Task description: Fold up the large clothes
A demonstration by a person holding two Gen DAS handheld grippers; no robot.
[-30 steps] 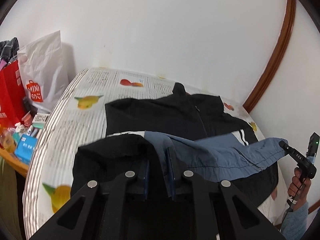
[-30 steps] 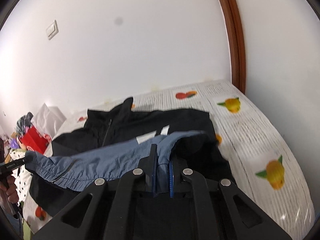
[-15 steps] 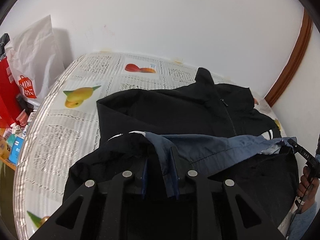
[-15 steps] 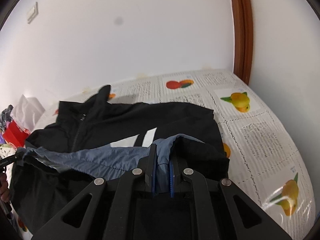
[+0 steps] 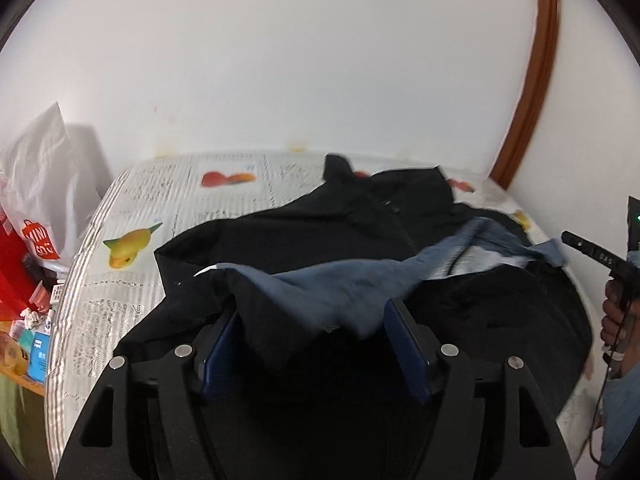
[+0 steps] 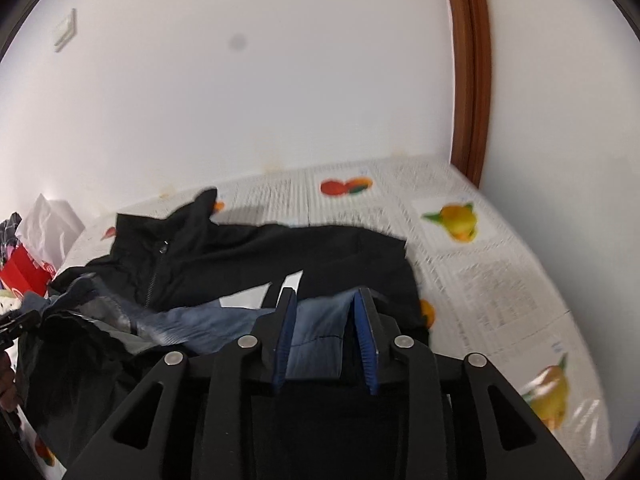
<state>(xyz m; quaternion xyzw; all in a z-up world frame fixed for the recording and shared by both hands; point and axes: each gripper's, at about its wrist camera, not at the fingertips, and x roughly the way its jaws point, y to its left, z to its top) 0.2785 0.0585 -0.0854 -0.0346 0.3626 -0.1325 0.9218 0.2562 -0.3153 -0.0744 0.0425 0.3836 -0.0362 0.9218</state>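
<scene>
I see a cloth [image 5: 132, 292] with fruit pictures and rows of print on the table. Behind it is a white wall [image 5: 300, 60]. A brown wood trim [image 5: 532, 80] runs up the wall in the right corner. A white bag [image 5: 40, 184] with a red label stands at the left, with a red box [image 5: 10, 272] beside it. Small packs [image 5: 34, 344] lie below them. A light switch [image 6: 65, 35] sits high on the wall.

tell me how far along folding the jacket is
Done: the jacket lies on the bed, hem folded up, blue lining showing. In hand: left gripper and right gripper jaws are opening, releasing it. Left: smoothing and further folds; it looks rumpled.
</scene>
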